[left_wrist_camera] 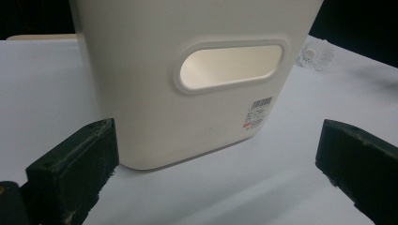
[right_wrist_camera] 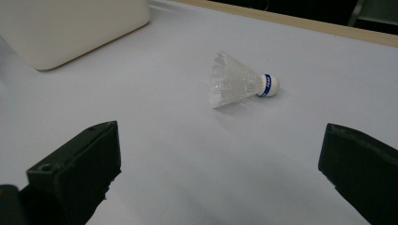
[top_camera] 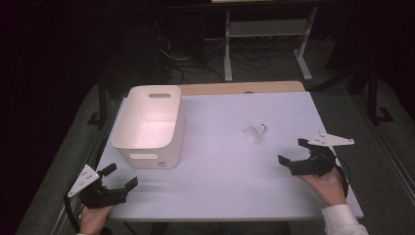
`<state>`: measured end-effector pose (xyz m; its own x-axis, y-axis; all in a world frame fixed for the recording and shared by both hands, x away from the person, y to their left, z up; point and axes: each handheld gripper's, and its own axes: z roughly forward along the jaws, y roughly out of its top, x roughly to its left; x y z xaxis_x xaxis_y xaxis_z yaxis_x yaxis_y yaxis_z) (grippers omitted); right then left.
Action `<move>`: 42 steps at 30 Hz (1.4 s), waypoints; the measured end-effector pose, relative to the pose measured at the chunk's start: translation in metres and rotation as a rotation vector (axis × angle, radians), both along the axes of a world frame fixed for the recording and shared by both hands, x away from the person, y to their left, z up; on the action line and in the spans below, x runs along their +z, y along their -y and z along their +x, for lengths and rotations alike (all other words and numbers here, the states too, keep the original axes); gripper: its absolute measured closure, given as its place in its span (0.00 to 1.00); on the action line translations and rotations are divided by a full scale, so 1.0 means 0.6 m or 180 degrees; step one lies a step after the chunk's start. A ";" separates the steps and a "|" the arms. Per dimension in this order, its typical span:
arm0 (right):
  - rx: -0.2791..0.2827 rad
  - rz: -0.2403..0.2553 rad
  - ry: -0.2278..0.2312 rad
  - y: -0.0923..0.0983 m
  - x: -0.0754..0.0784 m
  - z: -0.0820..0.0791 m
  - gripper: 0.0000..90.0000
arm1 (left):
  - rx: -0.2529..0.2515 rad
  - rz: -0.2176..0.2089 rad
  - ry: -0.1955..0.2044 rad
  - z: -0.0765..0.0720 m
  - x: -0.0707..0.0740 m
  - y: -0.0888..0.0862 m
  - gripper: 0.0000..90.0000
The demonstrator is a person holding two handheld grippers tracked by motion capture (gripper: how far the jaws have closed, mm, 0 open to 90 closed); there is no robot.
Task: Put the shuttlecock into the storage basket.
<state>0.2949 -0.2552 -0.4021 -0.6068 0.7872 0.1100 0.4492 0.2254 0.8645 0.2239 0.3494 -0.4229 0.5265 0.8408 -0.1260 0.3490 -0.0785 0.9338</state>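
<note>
Both grippers sit at the near edge of the table (top_camera: 220,196), each held in a hand with its 2 black jaws spread wide and nothing between them. Left gripper (top_camera: 120,177) rests at the near left corner, facing the short end of the white bin (top_camera: 149,125), whose oval handle slot (left_wrist_camera: 231,64) and barcode sticker (left_wrist_camera: 257,114) show close up in its own view. Right gripper (top_camera: 292,152) points at the shuttlecock (right_wrist_camera: 239,79), which lies on its side on the bare tabletop, well apart from the bin, its white cork tip with a blue band turned away from the bin
</note>
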 end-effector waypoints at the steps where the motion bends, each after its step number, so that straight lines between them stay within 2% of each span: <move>1: -0.0001 -0.0002 -0.0010 -0.001 0.002 0.002 0.00 | -0.0005 -0.0004 -0.0003 0.000 0.000 0.000 0.00; 4: 0.0020 -0.0024 -0.0030 -0.003 0.006 0.008 0.00 | -0.0001 -0.0018 -0.0014 0.000 0.000 0.001 0.00; 5: 0.0024 -0.0023 -0.0026 -0.004 0.007 0.010 0.00 | 0.0018 -0.0087 -0.0016 0.000 0.000 0.004 0.00; 9: 0.0051 -0.0077 -0.0056 -0.011 0.012 0.019 0.00 | -0.0019 -0.0025 -0.0007 0.000 0.000 0.004 0.00; 18: 0.0152 -0.0175 -0.0056 -0.030 0.025 0.037 0.00 | -0.0010 -0.0028 -0.0016 0.000 0.000 0.004 0.00; 42: 0.0238 -0.0184 -0.0105 -0.040 0.042 0.071 0.00 | 0.0006 -0.0051 -0.0023 -0.001 -0.001 0.004 0.00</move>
